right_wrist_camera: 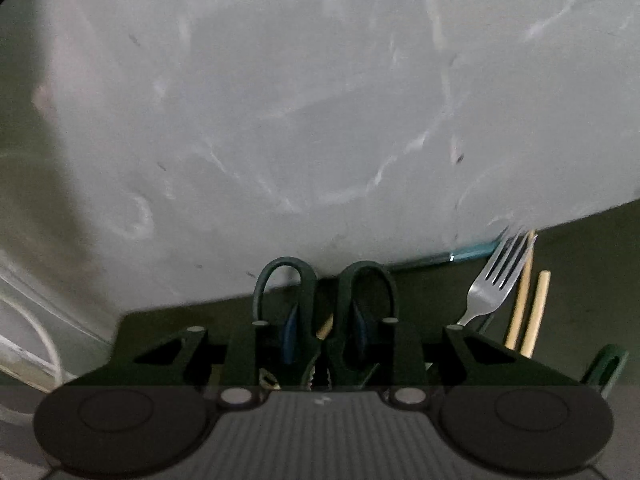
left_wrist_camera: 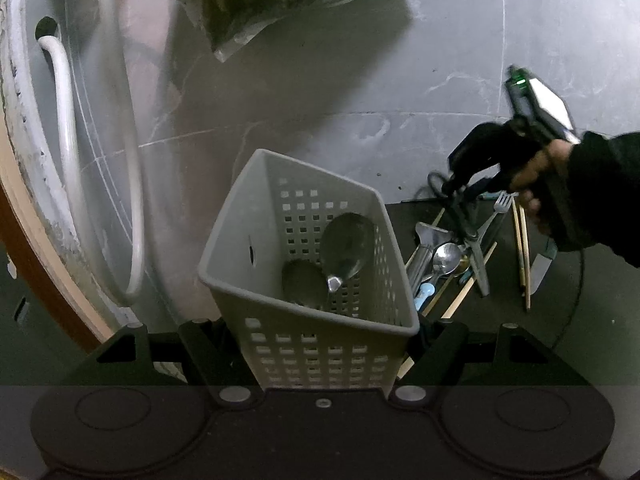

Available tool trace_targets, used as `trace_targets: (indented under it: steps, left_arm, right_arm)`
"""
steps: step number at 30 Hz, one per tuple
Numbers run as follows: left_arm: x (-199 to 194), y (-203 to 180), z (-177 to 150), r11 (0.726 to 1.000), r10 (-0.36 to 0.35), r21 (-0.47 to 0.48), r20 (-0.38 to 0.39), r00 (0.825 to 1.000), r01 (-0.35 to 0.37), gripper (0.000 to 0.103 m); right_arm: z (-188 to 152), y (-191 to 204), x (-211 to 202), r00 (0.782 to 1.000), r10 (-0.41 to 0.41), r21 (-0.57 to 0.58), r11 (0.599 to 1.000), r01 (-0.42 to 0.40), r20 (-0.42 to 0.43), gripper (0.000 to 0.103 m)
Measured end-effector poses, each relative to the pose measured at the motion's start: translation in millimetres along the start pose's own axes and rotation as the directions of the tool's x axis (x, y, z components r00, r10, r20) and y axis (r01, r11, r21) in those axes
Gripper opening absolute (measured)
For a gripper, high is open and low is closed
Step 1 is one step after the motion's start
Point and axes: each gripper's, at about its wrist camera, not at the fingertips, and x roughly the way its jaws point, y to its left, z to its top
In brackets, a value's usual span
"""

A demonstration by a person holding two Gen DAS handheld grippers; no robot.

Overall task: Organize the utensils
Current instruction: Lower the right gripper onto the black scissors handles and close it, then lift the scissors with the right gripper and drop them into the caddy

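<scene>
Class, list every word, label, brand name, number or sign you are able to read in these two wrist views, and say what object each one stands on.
None: no readable text in either view.
The basket, scissors and fork show no lettering.
A small pale mark on the right gripper's body is too blurred to read.

One basket [left_wrist_camera: 304, 264], one pile of loose utensils

Two ladles [left_wrist_camera: 347, 246] in the basket; outside it, one pair of scissors [right_wrist_camera: 326, 304], one fork [right_wrist_camera: 494, 280], one knife [left_wrist_camera: 541, 270], several wooden chopsticks [left_wrist_camera: 522, 248].
</scene>
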Motion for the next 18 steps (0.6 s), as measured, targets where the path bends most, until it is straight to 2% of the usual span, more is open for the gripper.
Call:
trace_targets:
  steps: [5, 8, 12, 18]
  left_arm:
    - [-2.5, 2.6, -5.6, 1.000, -0.015, 0.012, 0.019, 1.000, 0.014, 0.077]
    - [-4.7, 4.4, -8.0, 0.999, -0.026, 0.019, 0.026, 0.999, 0.026, 0.077]
    - [-7.7, 6.4, -10.4, 0.999, -0.042, 0.031, 0.032, 0.999, 0.041, 0.077]
    - [-11.2, 8.3, -12.7, 0.996, -0.071, 0.051, 0.037, 0.997, 0.069, 0.077]
  right_arm:
    - [-22.3, -9.0, -53.2, 0.985, 0.069, -0.010, 0.998, -0.069, 0.158, 0.031]
    - [-41.7, -4.3, -83.3, 0.965, 0.087, -0.012, 0.996, -0.087, 0.246, 0.031]
    - [-64.0, -3.2, -124.5, 0.928, 0.101, -0.010, 0.994, -0.105, 0.357, 0.031]
    - [-79.2, 15.6, -181.1, 0.900, 0.131, -0.072, 0.991, -0.110, 0.416, 0.031]
